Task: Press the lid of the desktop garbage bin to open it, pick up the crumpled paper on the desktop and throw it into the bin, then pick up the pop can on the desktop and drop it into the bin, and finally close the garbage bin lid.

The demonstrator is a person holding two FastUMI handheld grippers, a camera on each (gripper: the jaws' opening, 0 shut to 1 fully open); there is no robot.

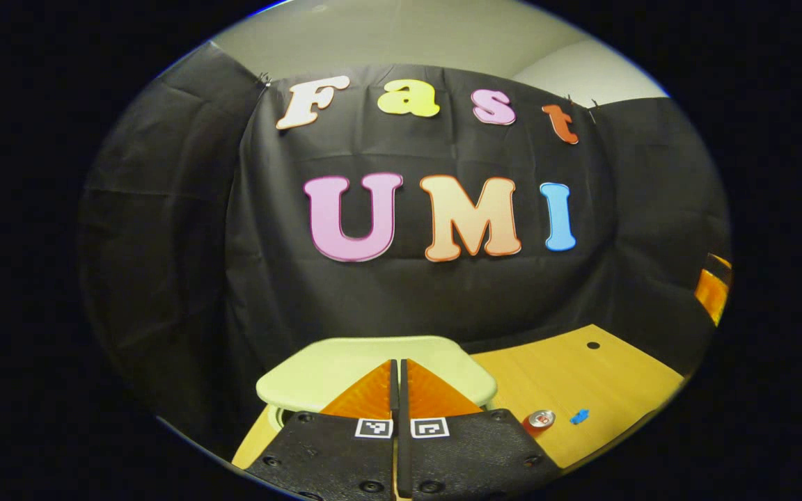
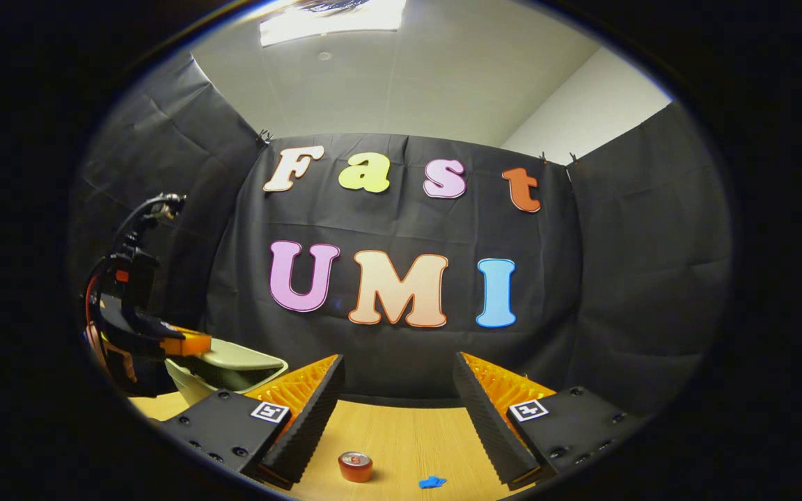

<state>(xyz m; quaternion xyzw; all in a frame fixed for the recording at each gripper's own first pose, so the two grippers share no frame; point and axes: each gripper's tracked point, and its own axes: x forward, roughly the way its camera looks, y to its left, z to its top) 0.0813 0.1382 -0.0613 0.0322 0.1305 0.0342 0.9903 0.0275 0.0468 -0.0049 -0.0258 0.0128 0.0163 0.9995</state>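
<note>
A pale green bin lid (image 1: 317, 376) lies flat just ahead in the left gripper view, with the bin's rim (image 1: 277, 417) showing under its left edge. My left gripper (image 1: 398, 363) is shut with nothing between its fingers, and its tips rest over the lid's middle. In the right gripper view the bin (image 2: 223, 372) stands at the far left, with the left gripper (image 2: 195, 343) on its top. A red pop can (image 2: 355, 466) stands upright on the wooden table (image 2: 401, 431), low between the fingers of my open right gripper (image 2: 397, 386). The can (image 1: 539, 419) also sits right of the bin.
A small blue piece (image 2: 432, 481) lies on the table right of the can, also seen as a blue piece (image 1: 580, 416) in the left gripper view. A dark hole (image 1: 592, 345) marks the tabletop farther back. Black cloth walls close off the back and sides.
</note>
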